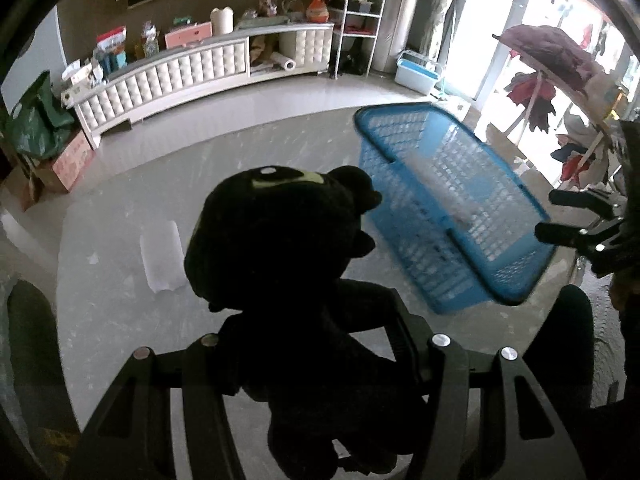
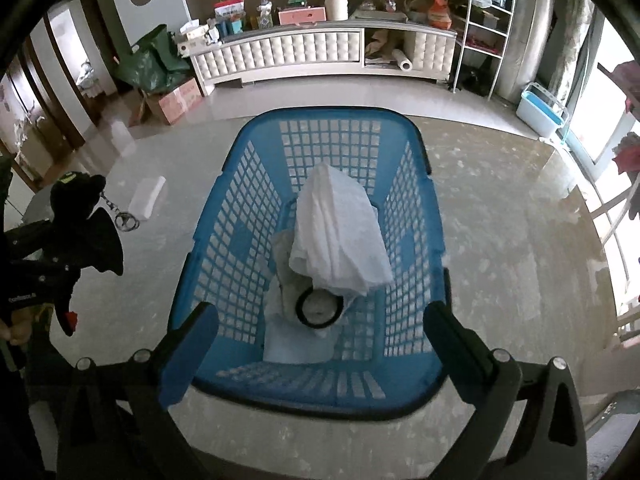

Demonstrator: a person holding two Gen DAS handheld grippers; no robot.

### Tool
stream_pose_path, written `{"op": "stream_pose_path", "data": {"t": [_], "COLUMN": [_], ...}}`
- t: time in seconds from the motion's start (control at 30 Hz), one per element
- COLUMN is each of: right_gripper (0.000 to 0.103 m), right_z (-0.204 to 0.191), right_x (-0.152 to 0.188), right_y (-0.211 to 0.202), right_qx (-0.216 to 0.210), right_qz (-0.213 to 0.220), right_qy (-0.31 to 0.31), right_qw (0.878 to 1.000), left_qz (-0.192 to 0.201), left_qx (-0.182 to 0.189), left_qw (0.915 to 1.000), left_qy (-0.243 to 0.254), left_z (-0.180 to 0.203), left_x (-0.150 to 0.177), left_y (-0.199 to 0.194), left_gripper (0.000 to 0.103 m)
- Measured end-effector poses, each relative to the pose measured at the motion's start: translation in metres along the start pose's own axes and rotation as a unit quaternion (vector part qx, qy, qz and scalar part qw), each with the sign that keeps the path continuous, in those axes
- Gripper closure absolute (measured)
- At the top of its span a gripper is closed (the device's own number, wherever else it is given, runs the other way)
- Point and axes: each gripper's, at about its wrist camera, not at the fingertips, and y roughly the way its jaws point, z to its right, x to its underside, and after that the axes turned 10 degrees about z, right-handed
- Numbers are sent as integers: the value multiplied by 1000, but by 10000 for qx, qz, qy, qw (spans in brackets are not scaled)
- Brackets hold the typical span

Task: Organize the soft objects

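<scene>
Black plush toy (image 1: 276, 232), pinched by left gripper (image 1: 316, 344), hides its fingertips; right gripper (image 2: 320, 320) spread.

Basket (image 2: 224, 216) mouth wide open on top, nothing across the rim. Inside, a white cloth (image 2: 340, 236) heaps up the middle over a ringed thing (image 2: 320, 308), so the free pockets lie along the side walls and the far end. Left of the basket, bare table (image 2: 520, 240) with only a white pad (image 2: 147, 197) lying on it. The right side is open too.
</scene>
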Motion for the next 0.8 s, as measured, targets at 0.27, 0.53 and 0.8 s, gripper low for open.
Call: {"op": "stream_pose_path", "data": {"t": [0.27,0.53,0.8], "right_gripper": [0,0,0], "right_z": [8,19,37], "right_x": [8,16,19], "right_y": [-16,-21,-20], "right_qx": [-97,-180,-286], "right_qz": [150,209,231], "right_qy": [69,189,364], "right_qw": [9998,9994,9987], "left_qz": [219,233,85], "left_qx": [44,168,209], "left_qw": [9996,9982,9958], "left_qy": [197,533,886], "left_z": [38,77,110], "left_x": [-21,-38,-60], "left_y": [-21,-19,6], "left_gripper": [48,48,48]}}
